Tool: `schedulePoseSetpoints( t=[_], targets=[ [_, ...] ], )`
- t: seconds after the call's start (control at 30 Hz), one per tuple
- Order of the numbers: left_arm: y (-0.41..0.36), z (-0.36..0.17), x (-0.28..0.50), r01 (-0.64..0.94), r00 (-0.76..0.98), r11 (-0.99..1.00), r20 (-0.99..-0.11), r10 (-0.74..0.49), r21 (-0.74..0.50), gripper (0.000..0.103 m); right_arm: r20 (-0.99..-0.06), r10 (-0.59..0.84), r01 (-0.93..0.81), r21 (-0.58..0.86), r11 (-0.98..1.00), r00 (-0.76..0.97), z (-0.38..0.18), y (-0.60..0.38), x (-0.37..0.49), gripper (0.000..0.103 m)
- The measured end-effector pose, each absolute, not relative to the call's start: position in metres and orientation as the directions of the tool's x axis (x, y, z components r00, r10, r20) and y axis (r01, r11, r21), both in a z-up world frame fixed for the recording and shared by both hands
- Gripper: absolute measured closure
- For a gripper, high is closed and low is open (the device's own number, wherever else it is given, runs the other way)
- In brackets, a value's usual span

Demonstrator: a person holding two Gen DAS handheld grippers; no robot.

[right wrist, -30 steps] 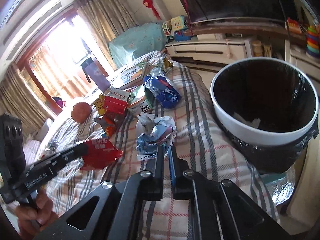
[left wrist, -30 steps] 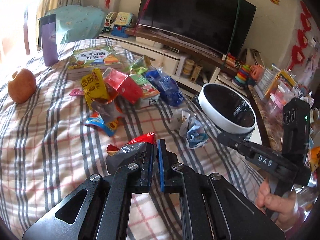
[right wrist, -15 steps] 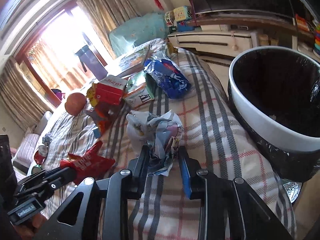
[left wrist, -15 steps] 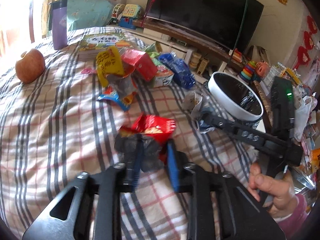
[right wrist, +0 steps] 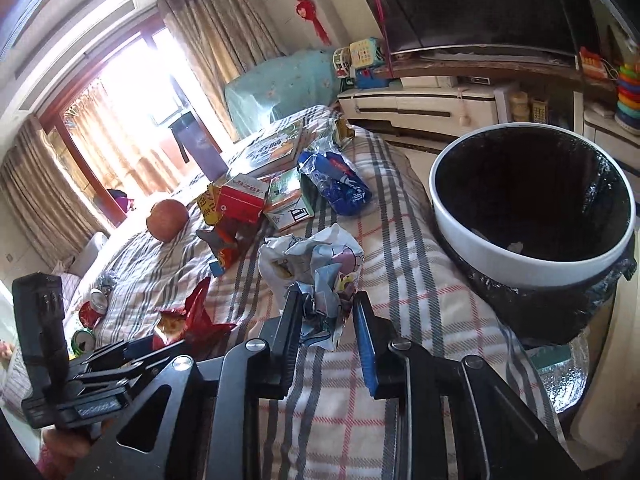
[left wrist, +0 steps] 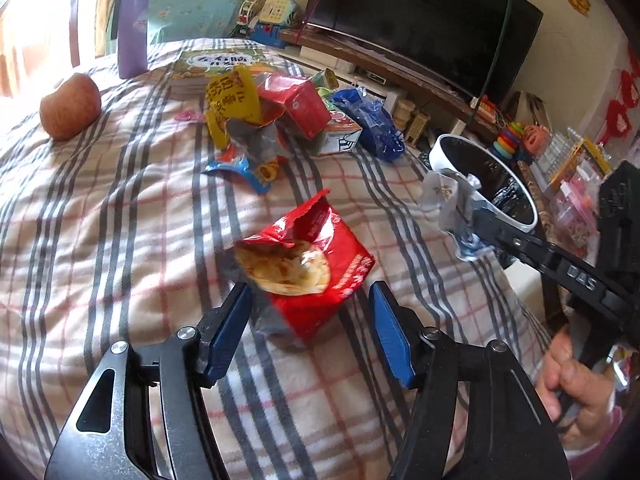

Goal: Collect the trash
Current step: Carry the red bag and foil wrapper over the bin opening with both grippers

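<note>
1. We see the left gripper (left wrist: 310,320) low over the plaid cloth (left wrist: 100,240), its jaws opening, blue pads spread either side of the red snack bag (left wrist: 316,256); pads not touching it.
2. Red snack bag lies on the cloth, torn mouth open, chips showing inside.
3. We see the right gripper (right wrist: 326,320) with jaws closing, pinching the crumpled paper wrapper (right wrist: 316,268). In the left wrist view the wrapper hangs at the gripper tip, beside the bin rim.
4. White bin (right wrist: 480,236) with black liner sits just right of the wrapper; a pale scrap inside, we think, view too dark to be sure.
5. More trash further back: yellow wrapper (left wrist: 232,100), red carton (left wrist: 296,104), blue bag (left wrist: 372,124).
6. Apple (left wrist: 70,106) and purple tumbler (left wrist: 130,30) sit far left, well apart from the grippers.
</note>
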State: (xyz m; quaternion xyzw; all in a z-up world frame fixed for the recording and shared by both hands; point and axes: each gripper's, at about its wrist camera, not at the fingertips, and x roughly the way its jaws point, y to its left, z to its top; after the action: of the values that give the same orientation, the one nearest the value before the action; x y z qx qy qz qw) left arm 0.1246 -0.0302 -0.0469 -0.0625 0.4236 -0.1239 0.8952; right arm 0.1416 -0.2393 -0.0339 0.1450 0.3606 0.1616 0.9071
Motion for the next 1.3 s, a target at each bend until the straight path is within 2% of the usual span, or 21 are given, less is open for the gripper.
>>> schedulePoseSetpoints(
  t=[0.03, 0.07, 0.1, 0.13, 0.17, 0.3, 0.9, 1.3],
  targets=[
    [-0.033, -0.048, 0.127, 0.168, 0.612, 0.963, -0.744, -0.268, -0.209, 0.042, -0.606, 0.397, -0.187, 0.38, 0.906, 0.689, -0.034, -0.24, 0.14, 0.077],
    [-0.035, -0.049, 0.13, 0.17, 0.613, 0.964, -0.744, -0.266, -0.205, 0.048, -0.605, 0.395, -0.186, 0.379, 0.906, 0.691, -0.034, -0.241, 0.139, 0.077],
    [-0.037, -0.05, 0.132, 0.171, 0.613, 0.964, -0.744, -0.266, -0.204, 0.057, -0.605, 0.393, -0.184, 0.378, 0.907, 0.693, -0.033, -0.242, 0.138, 0.077],
    [-0.039, -0.052, 0.136, 0.176, 0.604, 0.962, -0.749, -0.272, -0.207, 0.076, -0.605, 0.392, -0.182, 0.379, 0.907, 0.693, -0.033, -0.243, 0.138, 0.077],
    [-0.04, -0.054, 0.138, 0.18, 0.593, 0.96, -0.754, -0.281, -0.216, 0.082, -0.605, 0.39, -0.179, 0.379, 0.908, 0.694, -0.033, -0.244, 0.138, 0.077],
    [-0.047, -0.054, 0.139, 0.2, 0.59, 0.953, -0.75, -0.301, -0.226, 0.086, -0.602, 0.379, -0.167, 0.378, 0.911, 0.703, -0.031, -0.253, 0.132, 0.077],
    [-0.143, -0.012, 0.154, 0.434, 0.563, 0.88, -0.704, -0.433, -0.193, 0.087, -0.588, 0.269, -0.046, 0.366, 0.93, 0.763, -0.016, -0.317, 0.123, 0.077],
    [-0.186, 0.001, 0.184, 0.493, 0.535, 0.847, -0.7, -0.474, -0.197, 0.087, -0.576, 0.194, 0.023, 0.349, 0.937, 0.794, -0.001, -0.36, 0.136, 0.077]
  ],
)
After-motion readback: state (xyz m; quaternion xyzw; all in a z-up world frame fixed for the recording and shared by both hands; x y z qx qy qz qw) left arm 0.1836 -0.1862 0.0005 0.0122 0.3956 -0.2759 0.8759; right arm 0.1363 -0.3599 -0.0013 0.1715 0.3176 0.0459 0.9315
